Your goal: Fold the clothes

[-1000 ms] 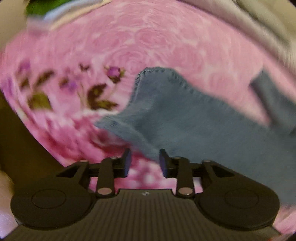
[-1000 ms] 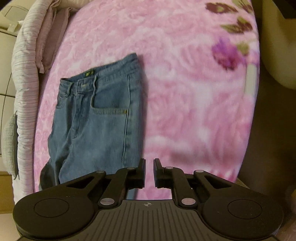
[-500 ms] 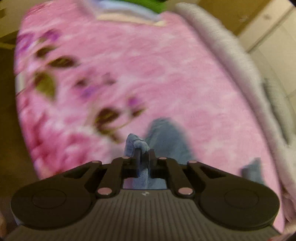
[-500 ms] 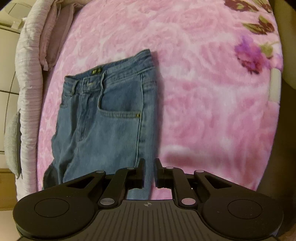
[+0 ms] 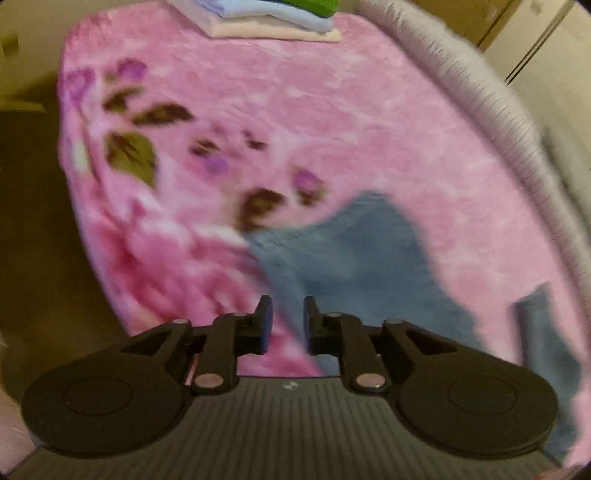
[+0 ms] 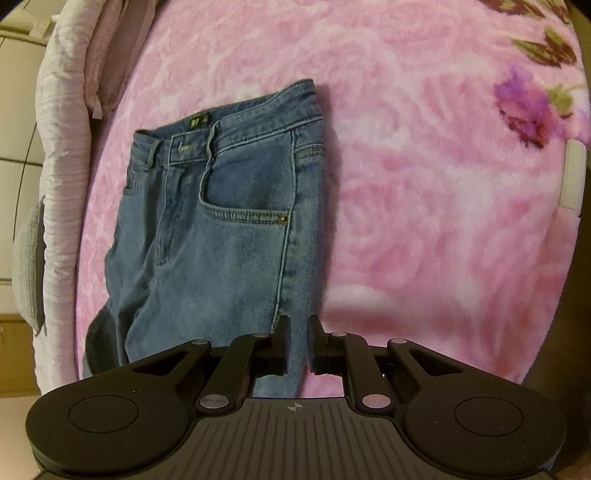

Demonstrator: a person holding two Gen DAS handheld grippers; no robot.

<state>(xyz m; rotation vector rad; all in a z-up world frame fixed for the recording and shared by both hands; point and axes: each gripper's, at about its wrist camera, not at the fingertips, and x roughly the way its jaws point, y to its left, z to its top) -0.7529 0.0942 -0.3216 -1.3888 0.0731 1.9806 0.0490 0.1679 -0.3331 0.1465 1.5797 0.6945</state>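
Observation:
A pair of blue jeans (image 6: 221,229) lies on a pink floral blanket (image 6: 424,221), waistband far from me, front pocket up. My right gripper (image 6: 297,339) hangs above the jeans' right side seam, jaws a small gap apart, holding nothing. In the blurred left wrist view the jeans' leg end (image 5: 354,258) lies on the blanket (image 5: 295,110). My left gripper (image 5: 286,317) is open and empty above the leg's left edge.
A stack of folded clothes (image 5: 273,18) sits at the blanket's far end. A pale grey ribbed cover (image 5: 480,85) runs along the bed's right side, also in the right wrist view (image 6: 59,147). The bed's edge drops to dark floor (image 5: 33,229).
My left gripper closed on the leg end half a second ago, then opened and let it drop onto the blanket. My right gripper has come closer over the jeans.

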